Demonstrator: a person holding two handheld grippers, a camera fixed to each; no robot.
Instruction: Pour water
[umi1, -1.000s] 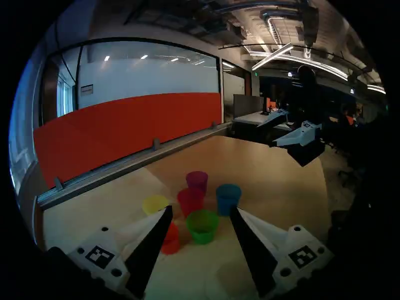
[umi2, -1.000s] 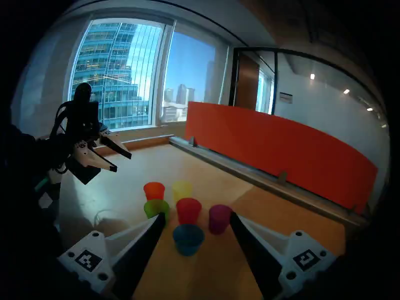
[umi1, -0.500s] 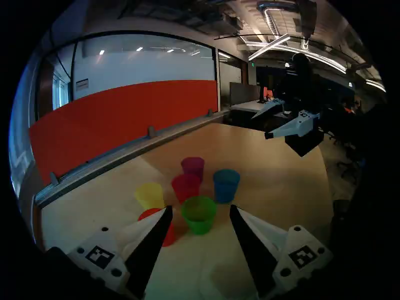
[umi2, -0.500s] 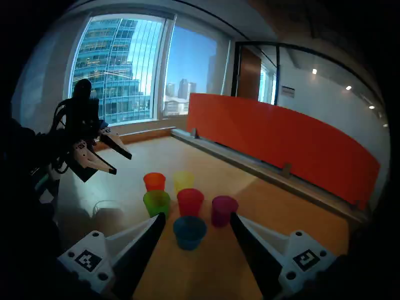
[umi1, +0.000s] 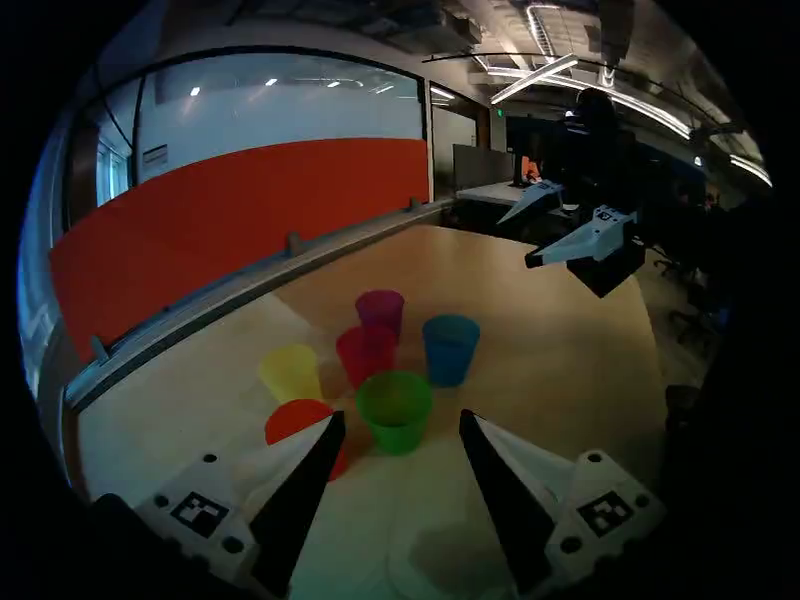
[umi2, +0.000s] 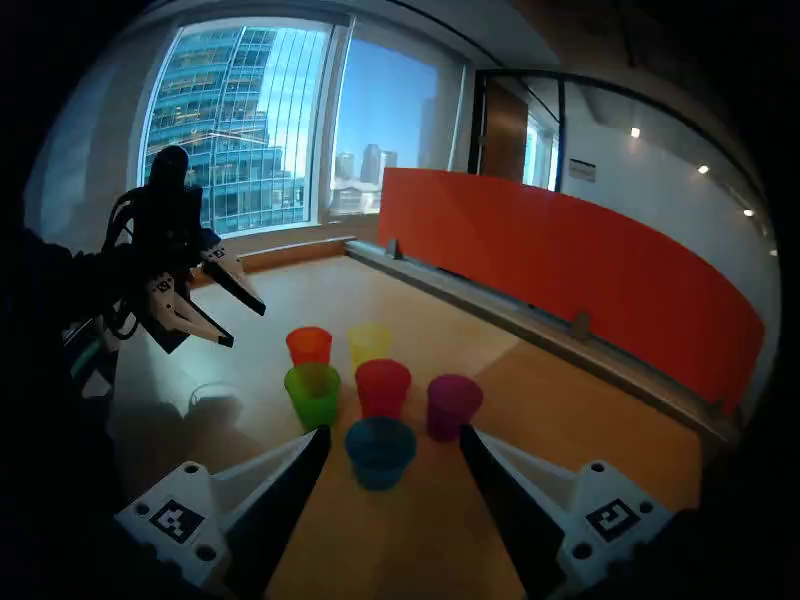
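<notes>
Several plastic cups stand clustered on a wooden table (umi1: 540, 350): green (umi1: 395, 410), red (umi1: 365, 355), blue (umi1: 449, 348), magenta (umi1: 380, 310), yellow (umi1: 291, 372) and orange (umi1: 296, 422). My left gripper (umi1: 400, 425) is open, just short of the green cup. My right gripper (umi2: 395, 435) is open too, with the blue cup (umi2: 380, 452) between its fingertips, untouched. Each gripper appears in the other's view, held above the table: the right gripper (umi1: 514, 243) and the left gripper (umi2: 248, 327). Whether any cup holds water cannot be made out.
A clear cup (umi2: 214, 398) stands on the table below the left gripper. An orange partition (umi2: 600, 270) with a metal rail runs along the table's far side. Big windows (umi2: 250, 140) lie beyond it. Dark office desks (umi1: 500, 195) stand past the table's end.
In the left gripper view the cups have slid upward and farther from the fingertips. In the right gripper view the cups have come closer and the clear cup has appeared. Both grippers stay open.
</notes>
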